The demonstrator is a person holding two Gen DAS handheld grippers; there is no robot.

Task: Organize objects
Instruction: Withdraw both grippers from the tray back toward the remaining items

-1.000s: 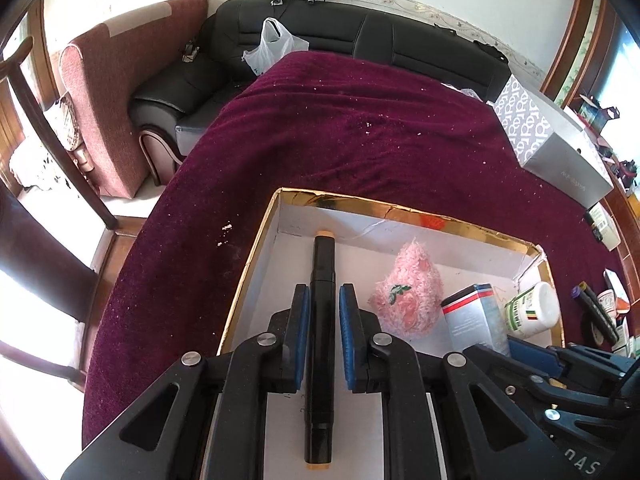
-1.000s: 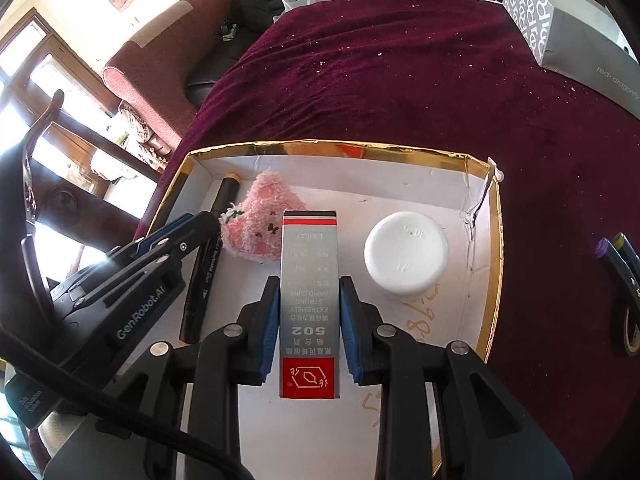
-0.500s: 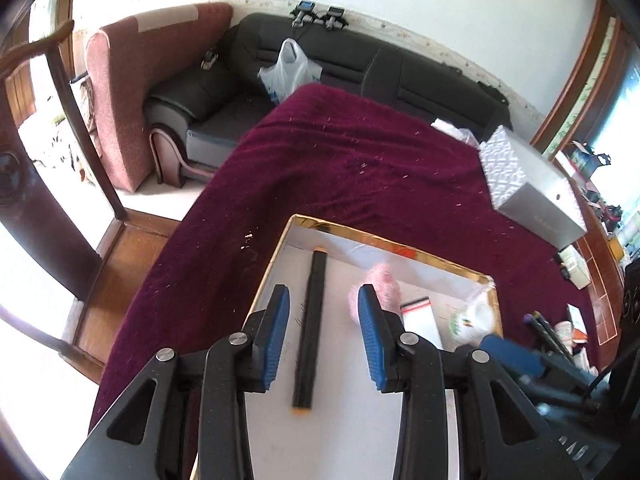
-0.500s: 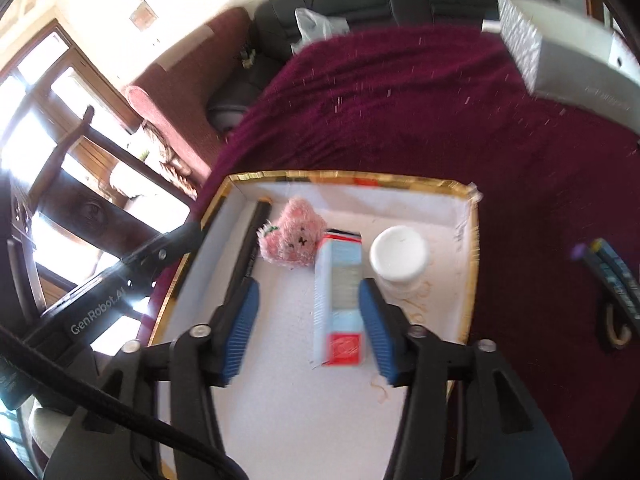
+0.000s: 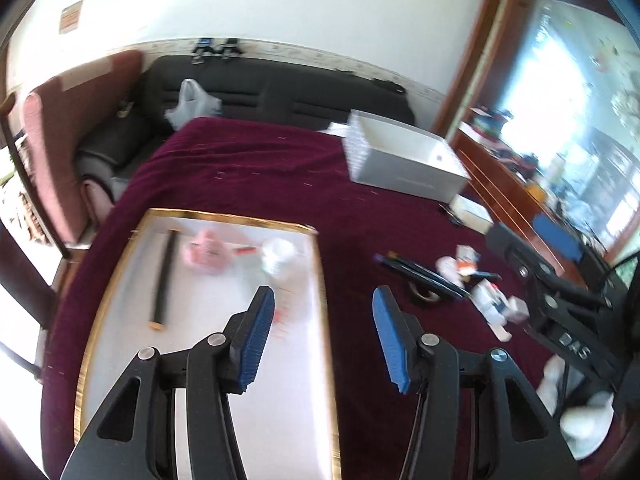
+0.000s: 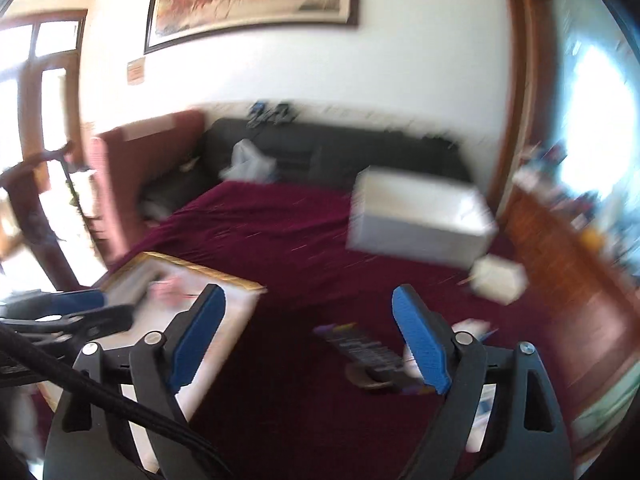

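Observation:
A gold-rimmed white box (image 5: 120, 264) lies on the maroon cloth. In it rest a black marker (image 5: 164, 280), a pink plush toy (image 5: 204, 254), a small carton, blurred, and a white jar (image 5: 278, 258). My left gripper (image 5: 322, 340) hangs above the box's right rim, jaws opening, nothing between them. My right gripper (image 6: 312, 340) is raised over the cloth right of the box (image 6: 224, 276), jaws opening wide and empty. Loose dark pens (image 6: 360, 350) lie beyond it. In the left wrist view those pens (image 5: 420, 274) and small cartons (image 5: 492, 304) lie right of the box.
A grey-white cardboard box (image 5: 400, 160) stands at the far right of the table, a small white box (image 6: 496, 280) beside it. A black sofa (image 5: 280, 96) and a red armchair (image 5: 60, 140) stand behind. A wooden sideboard (image 6: 568, 256) runs along the right.
Both grippers let go, the left of the black marker, the right of the carton. Both opened, rose and swung right, away from the box.

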